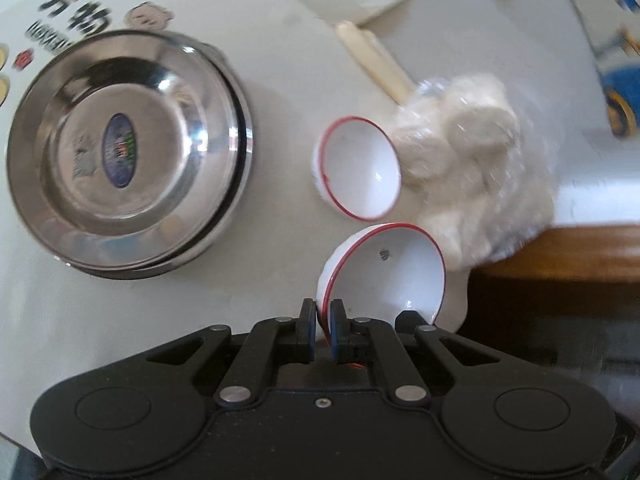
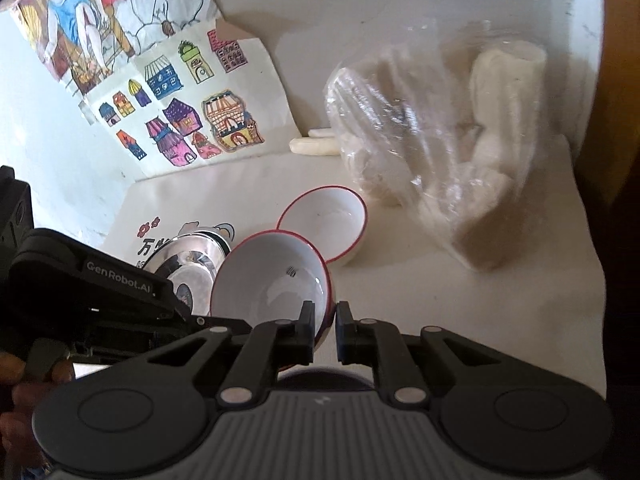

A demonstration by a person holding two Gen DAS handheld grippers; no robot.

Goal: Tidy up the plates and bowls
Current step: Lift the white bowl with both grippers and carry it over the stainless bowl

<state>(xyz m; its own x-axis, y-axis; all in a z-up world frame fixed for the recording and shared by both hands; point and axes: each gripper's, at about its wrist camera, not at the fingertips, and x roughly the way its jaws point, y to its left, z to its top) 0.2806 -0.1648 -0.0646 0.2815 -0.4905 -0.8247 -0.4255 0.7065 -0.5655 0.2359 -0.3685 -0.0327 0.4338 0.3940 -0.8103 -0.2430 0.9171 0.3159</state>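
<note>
My left gripper (image 1: 322, 322) is shut on the rim of a white bowl with a red rim (image 1: 392, 272) and holds it tilted above the table. My right gripper (image 2: 324, 322) is shut on the opposite rim of the same bowl (image 2: 268, 280). A second white bowl with a red rim (image 1: 360, 168) sits on the table just beyond it; it also shows in the right wrist view (image 2: 324, 224). Stacked steel plates (image 1: 128, 152) lie at the left, partly hidden behind the held bowl in the right wrist view (image 2: 192, 264).
A clear plastic bag of white buns (image 1: 472, 152) lies right beside the second bowl, seen also in the right wrist view (image 2: 448, 152). Cream chopsticks (image 1: 376, 60) lie behind it. Coloured drawings (image 2: 176, 104) lie on the table. The table's edge (image 1: 560, 236) runs at the right.
</note>
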